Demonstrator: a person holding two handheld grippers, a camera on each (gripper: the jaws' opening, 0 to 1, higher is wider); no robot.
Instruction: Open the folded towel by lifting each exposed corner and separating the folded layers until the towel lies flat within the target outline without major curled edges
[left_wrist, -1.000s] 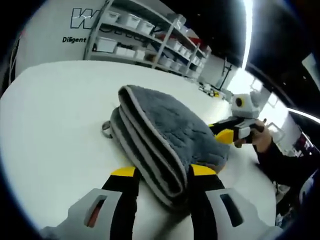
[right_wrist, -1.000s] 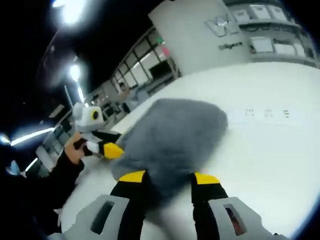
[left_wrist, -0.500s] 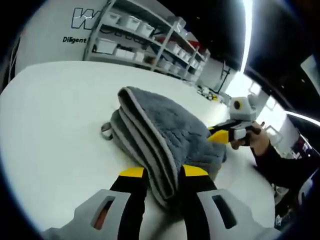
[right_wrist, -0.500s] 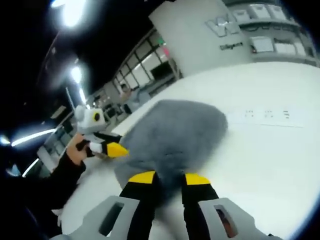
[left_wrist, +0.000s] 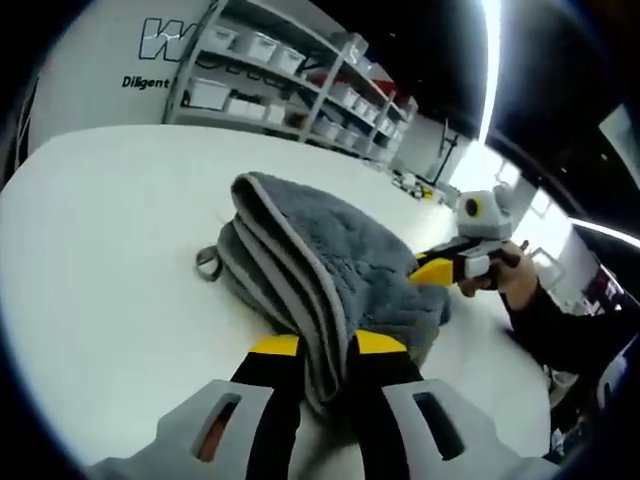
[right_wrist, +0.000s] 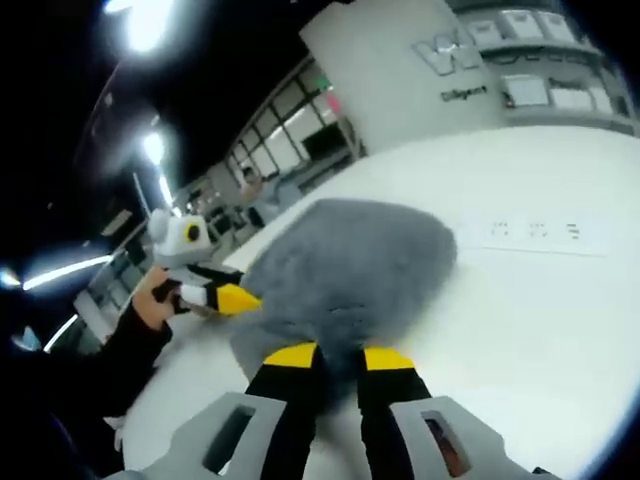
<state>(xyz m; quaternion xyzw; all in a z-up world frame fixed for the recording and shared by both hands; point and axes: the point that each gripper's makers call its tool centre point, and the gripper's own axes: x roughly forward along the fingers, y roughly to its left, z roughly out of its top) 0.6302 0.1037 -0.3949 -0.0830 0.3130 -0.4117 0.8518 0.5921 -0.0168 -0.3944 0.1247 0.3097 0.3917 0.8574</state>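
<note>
A folded grey towel (left_wrist: 330, 260) with light grey edging lies on the white table (left_wrist: 110, 250). My left gripper (left_wrist: 325, 345) is shut on the towel's near folded edge, its yellow-tipped jaws pinching the layers. In the right gripper view the same towel (right_wrist: 350, 270) looks like a fuzzy grey mound, and my right gripper (right_wrist: 338, 356) is shut on its near edge. The right gripper (left_wrist: 440, 268) also enters the left gripper view at the towel's far side, held by a hand. The left gripper (right_wrist: 225, 297) appears in the right gripper view at the towel's left side.
Shelves with white bins (left_wrist: 290, 80) stand behind the table. A small loop tab (left_wrist: 207, 262) sticks out of the towel's left side. A strip of printed marks (right_wrist: 535, 232) lies on the table right of the towel. Bare white tabletop spreads left of the towel.
Both grippers' jaws have closed from wide apart onto the towel's edges. The towel has bunched up slightly between the left jaws.
</note>
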